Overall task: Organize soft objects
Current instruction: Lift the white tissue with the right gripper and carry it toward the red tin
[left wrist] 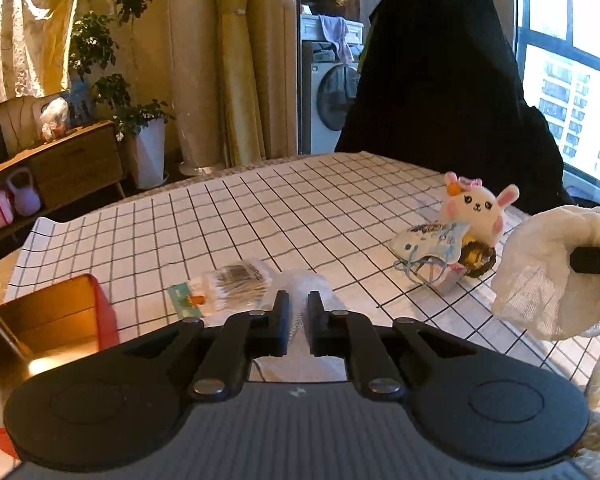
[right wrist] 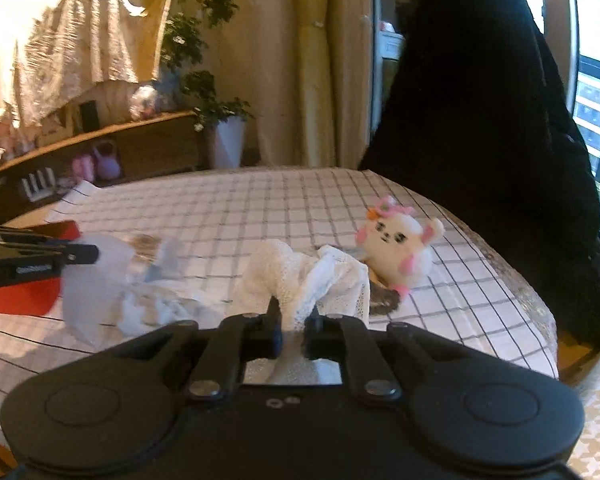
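Note:
My left gripper (left wrist: 298, 300) is shut on a clear plastic packet (left wrist: 236, 286) holding a dark bundle, low over the checked tablecloth (left wrist: 260, 208). My right gripper (right wrist: 292, 312) is shut on a white mesh cloth (right wrist: 304, 280) and holds it up; the cloth also shows at the right of the left wrist view (left wrist: 548, 276). A white plush bunny (left wrist: 478, 208) with pink ears sits at the table's right, also in the right wrist view (right wrist: 396, 244). A patterned face mask (left wrist: 428, 246) and a gold-brown scrunchie (left wrist: 478, 260) lie in front of it.
A red box with a gold inside (left wrist: 48, 320) stands open at the table's left front. A dark draped shape (left wrist: 440, 72) rises behind the table. A wooden sideboard (left wrist: 60, 164), plants (left wrist: 100, 48), and a washing machine (left wrist: 332, 100) stand beyond.

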Tool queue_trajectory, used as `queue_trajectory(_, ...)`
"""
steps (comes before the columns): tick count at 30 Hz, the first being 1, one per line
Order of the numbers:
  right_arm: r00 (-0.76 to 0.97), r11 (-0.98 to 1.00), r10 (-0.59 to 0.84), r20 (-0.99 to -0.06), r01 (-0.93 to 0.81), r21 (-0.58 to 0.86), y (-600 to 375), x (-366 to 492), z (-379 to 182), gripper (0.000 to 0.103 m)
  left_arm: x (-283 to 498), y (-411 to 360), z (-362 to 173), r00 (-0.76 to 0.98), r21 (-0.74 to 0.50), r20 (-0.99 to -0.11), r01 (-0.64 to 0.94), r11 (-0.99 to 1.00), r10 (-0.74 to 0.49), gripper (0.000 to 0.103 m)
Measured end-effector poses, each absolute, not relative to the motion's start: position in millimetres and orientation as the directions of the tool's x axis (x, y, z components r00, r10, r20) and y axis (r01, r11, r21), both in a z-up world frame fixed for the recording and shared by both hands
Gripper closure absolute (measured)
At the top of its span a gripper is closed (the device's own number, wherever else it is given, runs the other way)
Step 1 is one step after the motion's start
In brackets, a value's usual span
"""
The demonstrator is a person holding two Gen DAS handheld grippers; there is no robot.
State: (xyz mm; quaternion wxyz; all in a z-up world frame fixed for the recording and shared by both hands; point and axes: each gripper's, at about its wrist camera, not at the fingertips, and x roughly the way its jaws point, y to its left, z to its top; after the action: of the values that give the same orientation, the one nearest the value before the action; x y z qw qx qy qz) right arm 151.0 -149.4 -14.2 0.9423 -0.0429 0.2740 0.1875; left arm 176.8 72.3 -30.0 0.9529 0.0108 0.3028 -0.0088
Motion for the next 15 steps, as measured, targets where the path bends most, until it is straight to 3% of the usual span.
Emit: queue_trajectory(15,0.696,0.832,0.493,-0.521,-0.552,0.049,-79.8,137.2,28.2,0.094,147.6,132.2,7.5,0.829,0.004,-0.557,-0.066,0.998,0.057,0.094)
